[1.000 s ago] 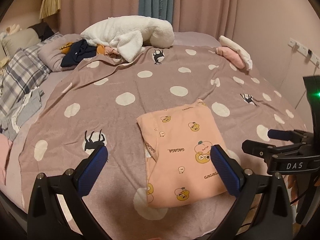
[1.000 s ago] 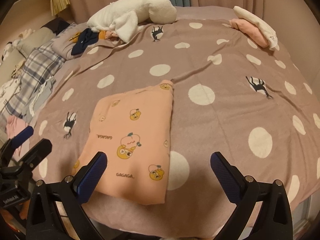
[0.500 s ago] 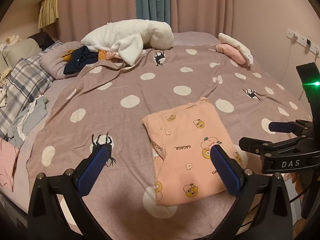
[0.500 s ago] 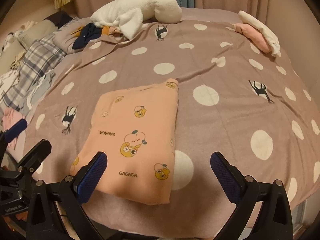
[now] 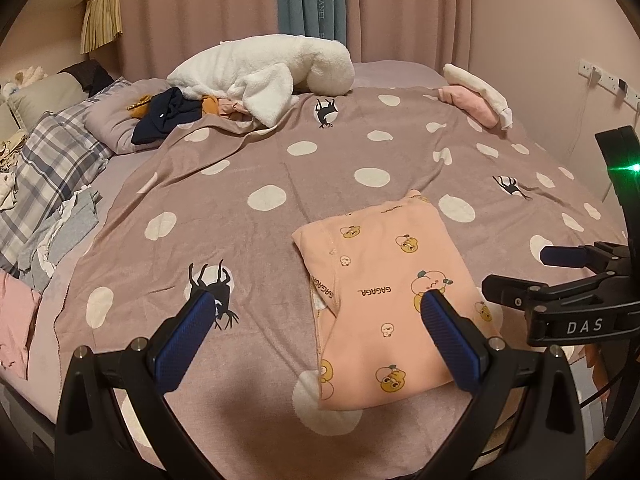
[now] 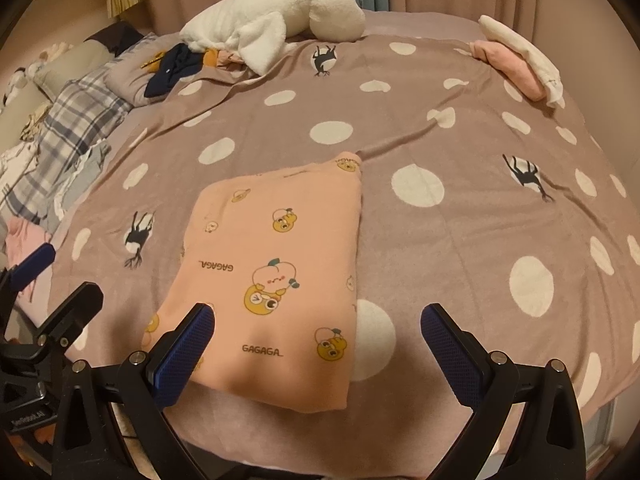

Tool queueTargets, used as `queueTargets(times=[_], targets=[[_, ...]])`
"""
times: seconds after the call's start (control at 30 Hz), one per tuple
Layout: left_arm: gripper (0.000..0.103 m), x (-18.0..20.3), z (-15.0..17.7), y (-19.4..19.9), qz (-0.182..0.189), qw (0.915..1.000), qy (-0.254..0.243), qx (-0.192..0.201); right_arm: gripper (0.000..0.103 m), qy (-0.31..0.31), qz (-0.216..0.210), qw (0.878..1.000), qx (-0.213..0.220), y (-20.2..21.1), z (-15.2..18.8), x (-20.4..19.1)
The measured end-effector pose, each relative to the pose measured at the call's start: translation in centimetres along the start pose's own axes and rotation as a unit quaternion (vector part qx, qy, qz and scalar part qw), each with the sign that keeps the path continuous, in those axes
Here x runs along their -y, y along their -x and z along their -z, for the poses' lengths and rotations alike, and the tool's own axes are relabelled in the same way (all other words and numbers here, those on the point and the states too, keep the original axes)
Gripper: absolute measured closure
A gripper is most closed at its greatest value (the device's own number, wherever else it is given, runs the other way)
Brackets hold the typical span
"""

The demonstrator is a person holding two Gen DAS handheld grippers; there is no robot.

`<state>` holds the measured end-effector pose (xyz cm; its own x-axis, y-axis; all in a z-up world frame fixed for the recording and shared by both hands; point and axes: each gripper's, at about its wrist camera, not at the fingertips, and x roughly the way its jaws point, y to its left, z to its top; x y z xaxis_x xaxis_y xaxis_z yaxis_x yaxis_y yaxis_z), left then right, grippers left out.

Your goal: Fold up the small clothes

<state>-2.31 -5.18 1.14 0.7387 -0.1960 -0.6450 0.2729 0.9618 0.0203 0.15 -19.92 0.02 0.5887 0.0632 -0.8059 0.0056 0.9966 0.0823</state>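
Observation:
A small peach garment (image 5: 384, 292) with cartoon prints lies folded flat on the polka-dot blanket (image 5: 280, 168) near the bed's front edge; it also shows in the right wrist view (image 6: 276, 272). My left gripper (image 5: 316, 320) is open and empty, held above the blanket just left of the garment. My right gripper (image 6: 316, 332) is open and empty, above the garment's near right corner. The right gripper shows at the right of the left wrist view (image 5: 560, 280), and the left gripper at the left of the right wrist view (image 6: 44, 280).
A white plush blanket (image 5: 260, 68) and dark clothes (image 5: 168, 114) lie at the far side. Folded pink and white items (image 5: 480, 96) sit at the far right. Plaid bedding (image 5: 48, 172) and grey clothes (image 5: 64, 236) lie at the left. A wall and socket strip (image 5: 604, 80) stand on the right.
Both grippers have pulled back and up from the folded garment, so more of the bed shows. Both stay open. The garment has not moved.

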Motion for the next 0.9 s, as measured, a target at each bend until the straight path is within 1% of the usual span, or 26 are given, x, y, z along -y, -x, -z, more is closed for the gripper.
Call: queueTargets(times=[0.9], targets=[[0.0,-0.07,0.55,-0.17,-0.005,0.9999,-0.008,-0.006,0.001,0.003,0.008,1.0,-0.013,-0.58,0.69,-0.3]])
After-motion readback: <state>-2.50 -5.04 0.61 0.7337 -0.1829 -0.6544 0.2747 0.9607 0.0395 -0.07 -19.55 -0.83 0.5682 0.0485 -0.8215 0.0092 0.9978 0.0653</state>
